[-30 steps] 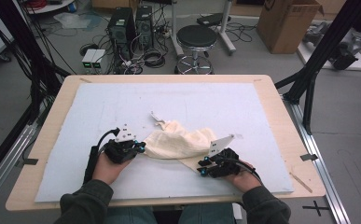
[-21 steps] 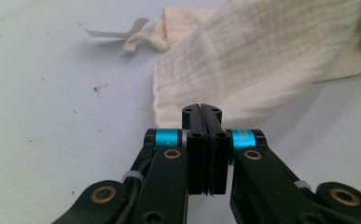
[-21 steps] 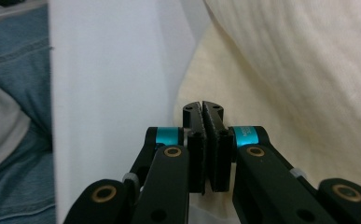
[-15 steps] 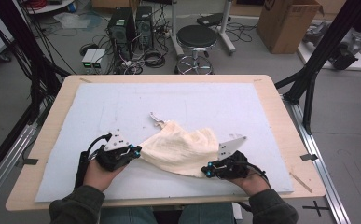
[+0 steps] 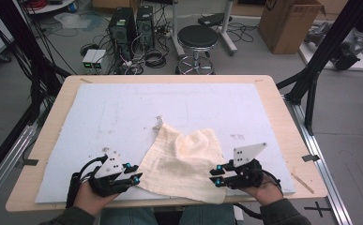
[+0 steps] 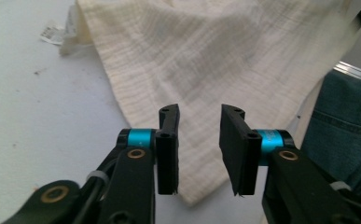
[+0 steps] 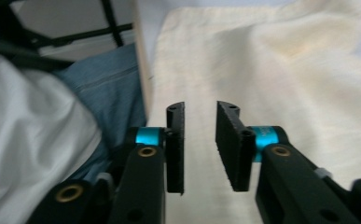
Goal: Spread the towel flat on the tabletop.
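A workshop floor with computer towers (image 5: 131, 29), a black stool (image 5: 198, 37) and a cardboard box (image 5: 289, 23) lies beyond the far edge of a wooden desk (image 5: 282, 122), which carries a pale blue mat (image 5: 99, 117). A cream cloth (image 5: 184, 161) lies spread near the middle of the desk's near edge, its near corner hanging just over that edge, a small tag (image 5: 158, 123) at its far corner. The left claw (image 5: 134, 179) rests at the cloth's left edge, jaws parted with nothing between them. The right claw (image 5: 215, 176) sits over the cloth's right edge, jaws likewise apart and empty. Both are held by the person's hands at the near edge.
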The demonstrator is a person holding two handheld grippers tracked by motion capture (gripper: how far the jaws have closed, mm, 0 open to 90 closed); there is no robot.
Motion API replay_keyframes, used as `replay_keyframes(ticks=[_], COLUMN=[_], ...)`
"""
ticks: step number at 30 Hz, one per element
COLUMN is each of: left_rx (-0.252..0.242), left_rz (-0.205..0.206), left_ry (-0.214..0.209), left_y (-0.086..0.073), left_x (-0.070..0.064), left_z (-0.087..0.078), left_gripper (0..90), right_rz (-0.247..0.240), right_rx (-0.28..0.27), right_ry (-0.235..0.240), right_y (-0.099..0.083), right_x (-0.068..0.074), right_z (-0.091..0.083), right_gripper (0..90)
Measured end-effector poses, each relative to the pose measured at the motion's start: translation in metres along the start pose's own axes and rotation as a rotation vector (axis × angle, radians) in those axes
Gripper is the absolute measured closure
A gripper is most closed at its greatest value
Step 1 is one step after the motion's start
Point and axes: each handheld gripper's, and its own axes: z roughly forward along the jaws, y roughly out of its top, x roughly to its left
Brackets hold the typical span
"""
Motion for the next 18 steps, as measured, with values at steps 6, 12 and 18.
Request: replay_keyframes(ticks=[6,12,18], left_rx=[-0.029,-0.066,-0.073], left_rz=[-0.034,-0.020,-0.111], left_ry=[0.000,0.018,-0.014], left_y=[0.021,0.047,0.068], left_x=[0.026,0.052,0.080], left_z=[0.020,0.066,0.109], left_gripper=[54.6,53.6,54.1], right_rz=[0.026,0.098,0.169], right_rx=[-0.006,0.037,0.037], right_ry=[-0.123,-0.250,-0.322], right_y=[0.019,0.026,0.029], right_x=[-0.033,-0.085,-0.125], right_z=[-0.001,0.012,0.021], right_gripper=[63.5,59.3,55.0])
